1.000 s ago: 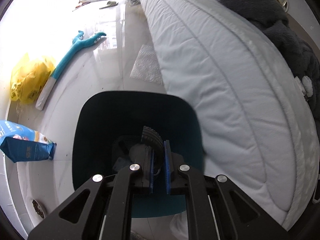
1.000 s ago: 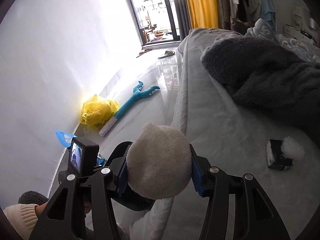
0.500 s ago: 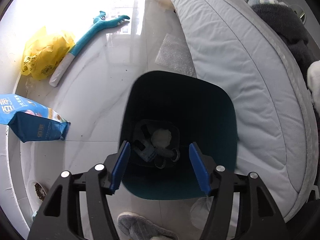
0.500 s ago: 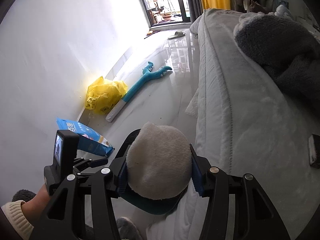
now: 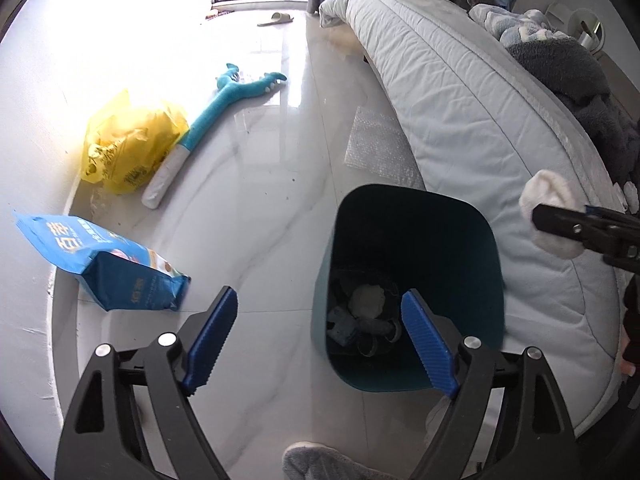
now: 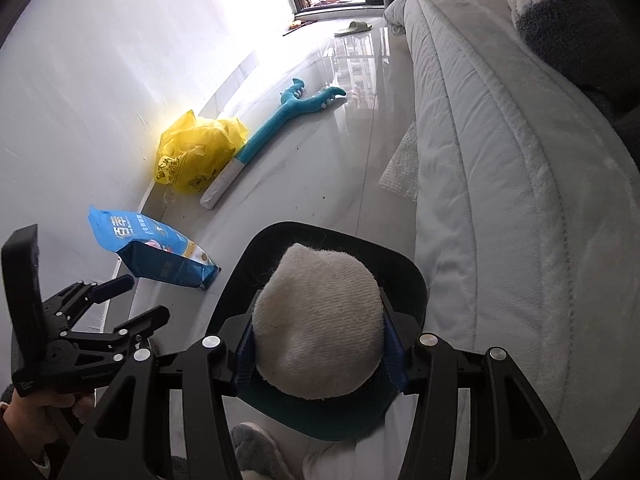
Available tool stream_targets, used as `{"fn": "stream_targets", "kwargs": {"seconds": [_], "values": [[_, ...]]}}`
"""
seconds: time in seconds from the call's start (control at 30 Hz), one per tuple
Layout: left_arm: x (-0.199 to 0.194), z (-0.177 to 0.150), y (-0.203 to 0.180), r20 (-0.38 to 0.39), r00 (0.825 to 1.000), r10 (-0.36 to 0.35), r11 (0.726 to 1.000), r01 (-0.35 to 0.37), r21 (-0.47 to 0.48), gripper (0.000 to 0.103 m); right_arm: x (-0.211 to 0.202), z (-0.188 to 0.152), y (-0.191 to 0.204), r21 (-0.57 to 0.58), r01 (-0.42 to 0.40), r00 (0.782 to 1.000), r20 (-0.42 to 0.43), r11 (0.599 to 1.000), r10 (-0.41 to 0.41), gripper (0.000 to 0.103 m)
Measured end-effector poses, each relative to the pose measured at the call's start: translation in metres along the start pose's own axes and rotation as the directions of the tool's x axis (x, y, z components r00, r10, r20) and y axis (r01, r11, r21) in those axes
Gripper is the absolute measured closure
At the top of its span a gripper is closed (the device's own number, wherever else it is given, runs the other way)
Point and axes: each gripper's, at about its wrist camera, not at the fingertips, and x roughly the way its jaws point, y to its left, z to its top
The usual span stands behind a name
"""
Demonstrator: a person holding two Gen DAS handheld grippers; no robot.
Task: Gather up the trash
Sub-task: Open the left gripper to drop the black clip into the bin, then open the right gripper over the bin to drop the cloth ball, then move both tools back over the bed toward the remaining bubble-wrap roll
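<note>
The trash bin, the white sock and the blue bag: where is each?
trash bin [image 5: 486, 280], left wrist view, inner right wall.
white sock [image 6: 320, 320], right wrist view, middle of its knit, held in the right claw [image 6: 320, 354].
blue bag [image 5: 100, 258], left wrist view, top face.

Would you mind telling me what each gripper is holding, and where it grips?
The right gripper clamps a cream knitted sock ball across its sides, over the teal bin. The left gripper is open and empty.
</note>
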Motion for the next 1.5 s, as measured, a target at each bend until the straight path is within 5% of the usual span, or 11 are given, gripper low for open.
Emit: {"fn": "stream_targets", "kwargs": {"seconds": [0.53, 1.03, 1.23, 1.4, 1.5], "values": [[-0.065, 0.011, 0.016, 0.202, 0.979, -0.039, 0.999, 0.036, 0.019, 0.016, 0.08, -0.012, 0.022, -0.039, 0.075, 0.985, -0.154, 0.996, -0.08, 0.05], [-0.13, 0.024, 0.031, 0.356, 0.933, -0.05, 0.997, 0.068, -0.037, 0.017, 0.122, -0.024, 0.041, -0.104, 0.11, 0.965, -0.225, 0.988, -0.132, 0.049], [-0.149, 0.038, 0.024, 0.403, 0.908, -0.112, 0.985, 0.154, -0.074, 0.017, 0.128, -0.034, 0.044, -0.139, 0.063, 0.964, -0.248, 0.988, -0.097, 0.024], [-0.164, 0.048, 0.006, 0.425, 0.885, -0.189, 0.976, 0.218, -0.02, 0.017, 0.109, -0.028, 0.048, -0.157, 0.038, 0.977, -0.202, 0.987, -0.069, 0.018], [-0.172, 0.052, -0.009, 0.438, 0.88, -0.183, 0.981, 0.19, 0.028, 0.017, 0.088, -0.02, 0.052, -0.18, 0.021, 0.988, -0.144, 0.983, -0.047, 0.018]]}}
